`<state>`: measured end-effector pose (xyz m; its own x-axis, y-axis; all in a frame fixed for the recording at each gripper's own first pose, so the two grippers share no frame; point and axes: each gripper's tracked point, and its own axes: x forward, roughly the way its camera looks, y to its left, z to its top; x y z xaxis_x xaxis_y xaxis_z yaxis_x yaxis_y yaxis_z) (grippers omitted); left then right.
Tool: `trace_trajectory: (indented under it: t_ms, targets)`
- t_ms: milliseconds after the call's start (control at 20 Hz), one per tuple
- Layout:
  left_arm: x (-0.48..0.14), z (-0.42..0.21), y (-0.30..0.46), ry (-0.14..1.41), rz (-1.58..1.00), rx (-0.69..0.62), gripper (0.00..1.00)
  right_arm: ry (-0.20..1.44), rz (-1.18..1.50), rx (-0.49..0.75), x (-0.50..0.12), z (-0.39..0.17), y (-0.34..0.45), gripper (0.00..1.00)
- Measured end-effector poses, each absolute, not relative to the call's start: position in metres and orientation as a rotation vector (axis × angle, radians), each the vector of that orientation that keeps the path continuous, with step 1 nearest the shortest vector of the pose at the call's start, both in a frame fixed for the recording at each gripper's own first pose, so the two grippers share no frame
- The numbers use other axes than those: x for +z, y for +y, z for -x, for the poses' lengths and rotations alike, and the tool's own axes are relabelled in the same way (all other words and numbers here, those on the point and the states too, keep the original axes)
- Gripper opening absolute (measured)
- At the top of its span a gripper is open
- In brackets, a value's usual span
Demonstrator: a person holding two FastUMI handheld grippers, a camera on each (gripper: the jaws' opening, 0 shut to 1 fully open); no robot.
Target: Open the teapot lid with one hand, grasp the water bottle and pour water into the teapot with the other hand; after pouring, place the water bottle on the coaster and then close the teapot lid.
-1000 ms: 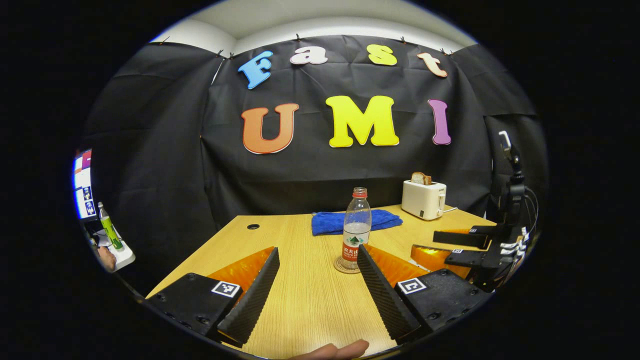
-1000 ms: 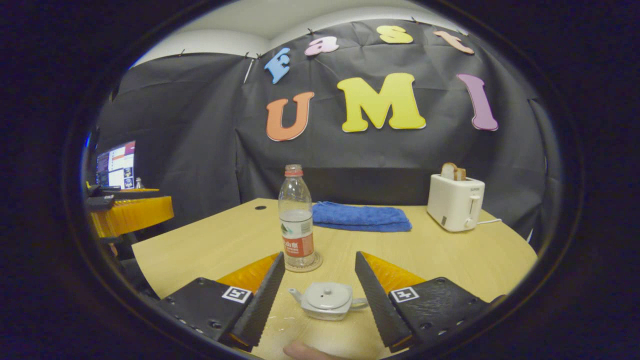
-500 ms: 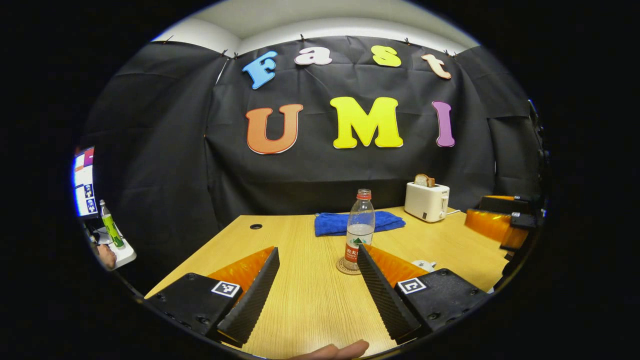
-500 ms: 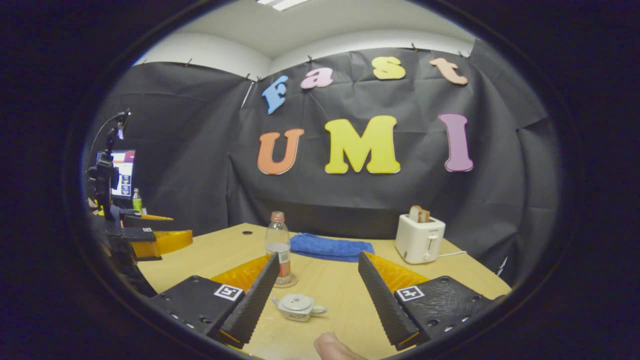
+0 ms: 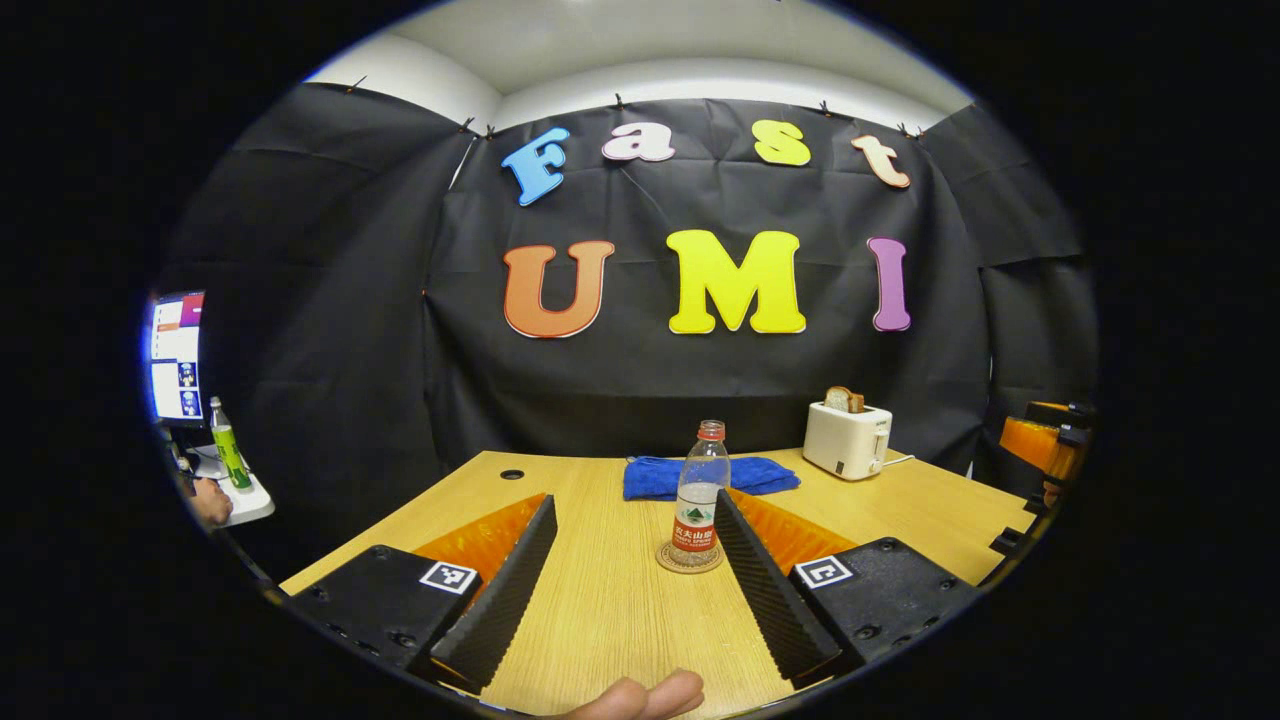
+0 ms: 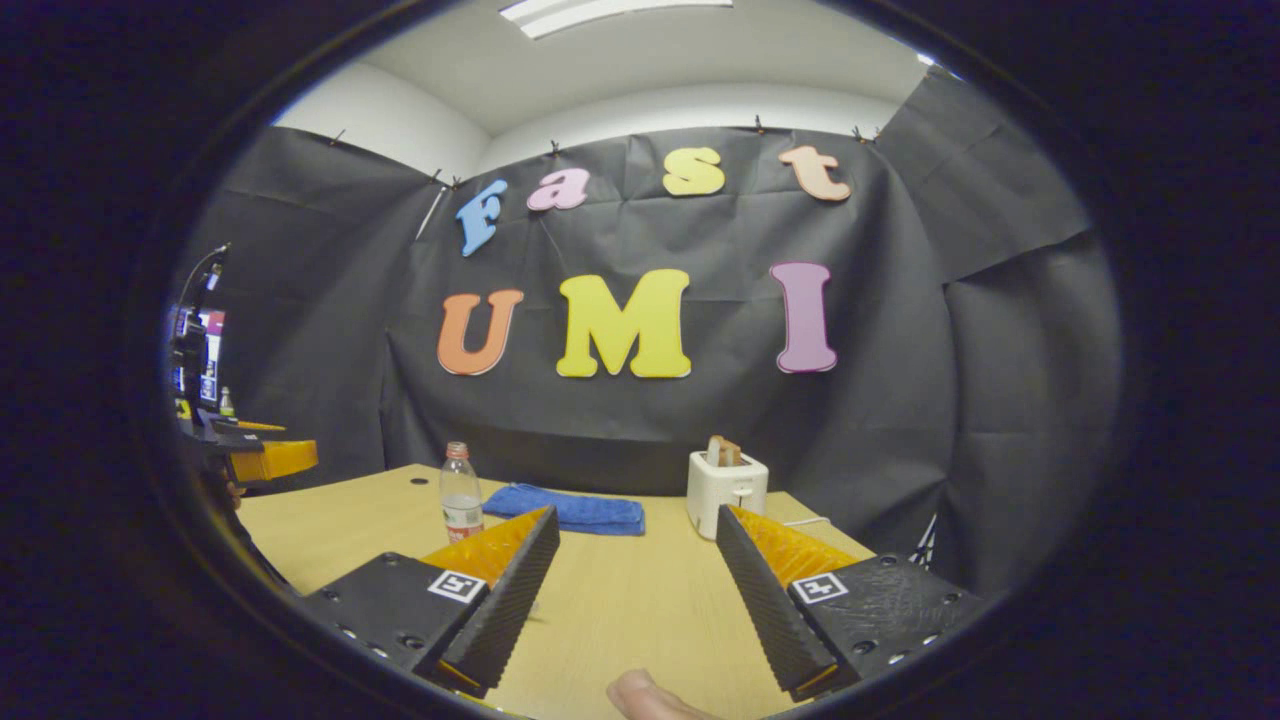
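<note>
Bottle point(image 5: 699, 492) stood upright on the round coaster point(image 5: 688, 559) near the middle of the wooden table point(image 5: 600, 600), red cap on, water filling roughly the lower half. In the left gripper view the left gripper point(image 5: 632, 590) was held low over the near part of the table with its jaws spread wide and nothing between them; the bottle and coaster lay ahead of it, just inside the line of the right-hand finger, apart from both fingers. A fingertip point(image 5: 640, 697) of the holding hand showed at the bottom edge. Behind the bottle a folded blue towel point(image 5: 710, 476) lay flat, and to its right a white toaster point(image 5: 847, 440) with a slice of bread point(image 5: 844, 399) in the slot. At the far right edge part of the other gripper point(image 5: 1040, 445) was visible; its jaw state could not be told from there.

In the right gripper view the right gripper point(image 6: 632, 590) was likewise spread wide and empty, above bare table. The bottle point(image 6: 461, 494) stood ahead and to the left, beyond the left-hand finger, with the towel point(image 6: 565, 508) to its right and the toaster point(image 6: 726, 484) farther right. The left gripper point(image 6: 262, 457) appeared at the left edge. Teapot could not be located in either view. A monitor point(image 5: 176, 355) and a green bottle point(image 5: 229, 457) sat off to the left beyond the table.
</note>
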<state>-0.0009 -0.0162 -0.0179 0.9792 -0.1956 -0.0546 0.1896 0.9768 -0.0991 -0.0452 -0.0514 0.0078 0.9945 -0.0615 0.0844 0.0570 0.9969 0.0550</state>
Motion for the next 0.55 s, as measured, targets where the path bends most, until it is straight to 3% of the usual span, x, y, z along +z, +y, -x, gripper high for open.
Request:
trace_trajectory:
  t_ms: [550]
  targets:
    - [-0.021, 0.002, -0.022, 0.062, 0.067, -0.182, 0.99, -0.054, -0.016, -0.073, -0.001, 0.037, -0.050, 0.95]
